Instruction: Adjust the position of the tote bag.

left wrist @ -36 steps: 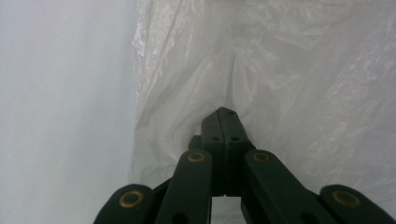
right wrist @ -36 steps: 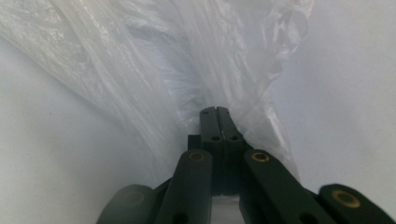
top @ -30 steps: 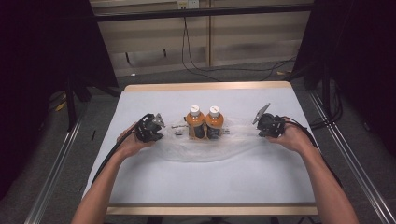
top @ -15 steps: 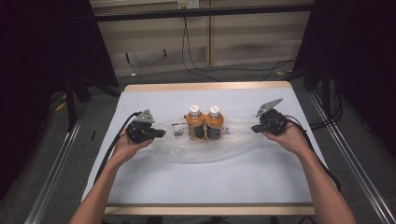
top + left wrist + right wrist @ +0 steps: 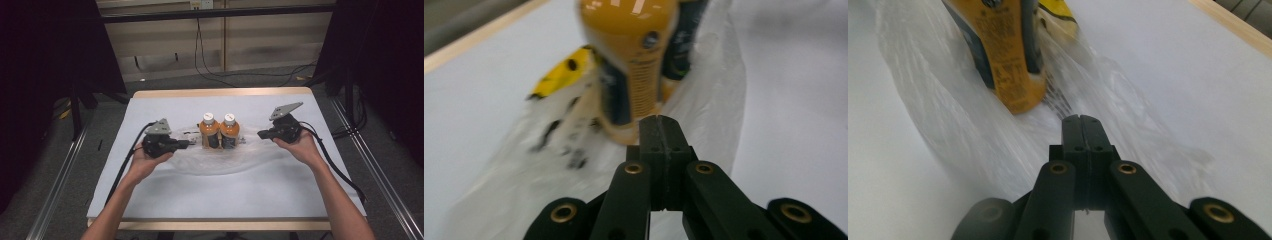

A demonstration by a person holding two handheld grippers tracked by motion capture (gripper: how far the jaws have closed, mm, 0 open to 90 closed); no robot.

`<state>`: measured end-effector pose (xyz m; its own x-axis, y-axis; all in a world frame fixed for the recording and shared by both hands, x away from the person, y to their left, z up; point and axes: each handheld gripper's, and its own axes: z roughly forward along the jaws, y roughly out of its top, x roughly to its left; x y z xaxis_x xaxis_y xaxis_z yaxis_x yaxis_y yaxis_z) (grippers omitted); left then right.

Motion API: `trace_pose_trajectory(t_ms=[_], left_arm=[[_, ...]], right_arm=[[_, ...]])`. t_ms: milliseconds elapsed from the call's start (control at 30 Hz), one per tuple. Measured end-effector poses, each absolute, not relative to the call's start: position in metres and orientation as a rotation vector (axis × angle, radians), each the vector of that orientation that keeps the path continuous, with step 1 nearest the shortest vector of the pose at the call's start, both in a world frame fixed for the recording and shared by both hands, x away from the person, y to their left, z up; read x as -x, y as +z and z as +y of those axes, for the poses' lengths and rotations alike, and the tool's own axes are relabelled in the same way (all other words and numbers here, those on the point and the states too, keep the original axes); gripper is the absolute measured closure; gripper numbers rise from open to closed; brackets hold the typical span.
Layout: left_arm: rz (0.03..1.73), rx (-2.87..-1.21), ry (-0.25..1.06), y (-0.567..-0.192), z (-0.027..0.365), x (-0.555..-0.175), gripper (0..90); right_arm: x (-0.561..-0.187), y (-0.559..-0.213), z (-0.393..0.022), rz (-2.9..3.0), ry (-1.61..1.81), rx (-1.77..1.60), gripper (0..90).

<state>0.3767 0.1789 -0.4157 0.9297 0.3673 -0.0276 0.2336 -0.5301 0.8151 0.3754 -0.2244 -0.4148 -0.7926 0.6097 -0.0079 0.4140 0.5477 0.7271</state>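
Two orange bottles with white caps, the left bottle [image 5: 209, 133] and the right bottle [image 5: 230, 132], stand side by side on a clear plastic bag [image 5: 225, 161] spread over the white table [image 5: 225, 197]. My left gripper [image 5: 186, 144] hovers just left of them, pointing at them, jaws shut. In the left gripper view the left gripper [image 5: 660, 122] is shut in front of the bottle's base [image 5: 634, 65]. My right gripper [image 5: 261, 134] hovers to their right, also shut. The right gripper [image 5: 1083, 120] sits over the bag film [image 5: 948, 115] near the bottle [image 5: 1003, 60]. Whether film is pinched, I cannot tell.
A yellow printed patch [image 5: 559, 75] of the bag lies beside the bottles. The table has a wooden rim [image 5: 220, 93] at the far side. Metal rails [image 5: 55, 185] run along the floor on both sides, and cables [image 5: 210, 65] lie behind the table.
Both hands have lifted their grippers off the table surface. The left one has also turned to lie level, pointing at the bottles. The bottles have stayed in place.
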Motion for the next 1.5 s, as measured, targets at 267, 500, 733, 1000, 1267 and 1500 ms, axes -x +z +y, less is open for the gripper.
trace_pose_trajectory(t_ms=[267, 500, 733, 1000, 1267, 1500], left_arm=[[0.328, -2.259, 0.171, -0.432, 0.123, -0.373, 90.0], [0.323, -2.266, 0.194, -0.436, 0.093, -0.378, 90.0], [0.310, -2.293, 0.224, -0.446, 0.076, -0.376, 90.0], [0.344, -2.354, 0.243, -0.461, 0.075, -0.378, 90.0], [0.339, -2.400, 0.244, -0.471, 0.079, -0.375, 90.0], [0.333, -2.401, 0.205, -0.477, 0.081, -0.373, 90.0]], right_arm=[[-0.386, -0.433, -0.198, 2.572, 1.117, -0.856, 90.0], [-0.397, -0.433, -0.188, 2.589, 1.100, -0.860, 90.0], [-0.410, -0.439, -0.181, 2.600, 1.077, -0.889, 90.0], [-0.423, -0.456, -0.173, 2.625, 1.064, -0.943, 90.0], [-0.438, -0.475, -0.166, 2.653, 1.031, -0.986, 90.0], [-0.449, -0.480, -0.166, 2.648, 1.072, -1.083, 90.0]])
